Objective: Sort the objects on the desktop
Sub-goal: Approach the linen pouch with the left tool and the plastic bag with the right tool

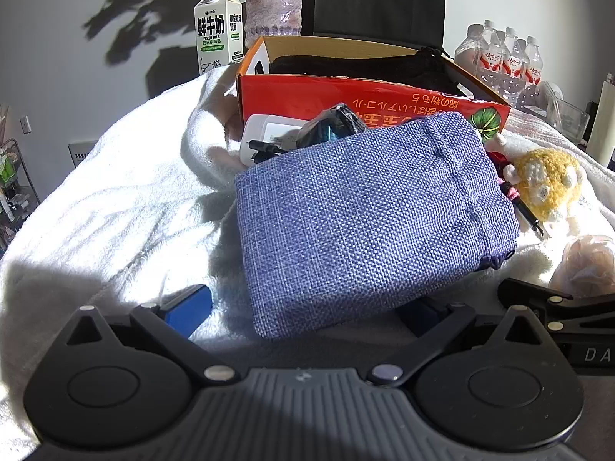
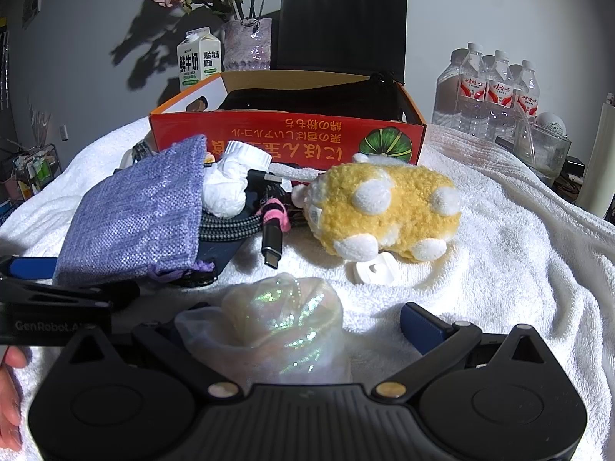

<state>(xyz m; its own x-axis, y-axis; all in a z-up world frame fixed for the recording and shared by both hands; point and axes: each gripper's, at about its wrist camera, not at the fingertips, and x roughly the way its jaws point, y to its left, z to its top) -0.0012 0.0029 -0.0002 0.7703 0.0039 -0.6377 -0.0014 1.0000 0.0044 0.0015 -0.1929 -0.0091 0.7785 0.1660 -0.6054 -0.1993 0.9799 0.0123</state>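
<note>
While the left gripper (image 1: 303, 313) stood spread around the purple pouch (image 1: 369, 215), the right gripper (image 2: 292, 326) straddled, wide open, an iridescent bag (image 2: 276, 330); red box (image 2: 288, 138) at twelve o'clock.

Beyond my work area, a milk carton (image 2: 198, 59) stands far left beside a flower vase (image 2: 246, 44), with water bottles (image 2: 494, 92) grouped far right.

Coarse woven blue pouch (image 1: 369, 223); fluffy yellow plush (image 2: 384, 211); iridescent sheer bag (image 2: 276, 330) — white terry towel (image 2: 499, 249), glossy cardboard box (image 2: 288, 134).

A home: flower vase (image 2: 246, 44), milk carton (image 2: 198, 59), towel-covered table (image 2: 499, 230).
</note>
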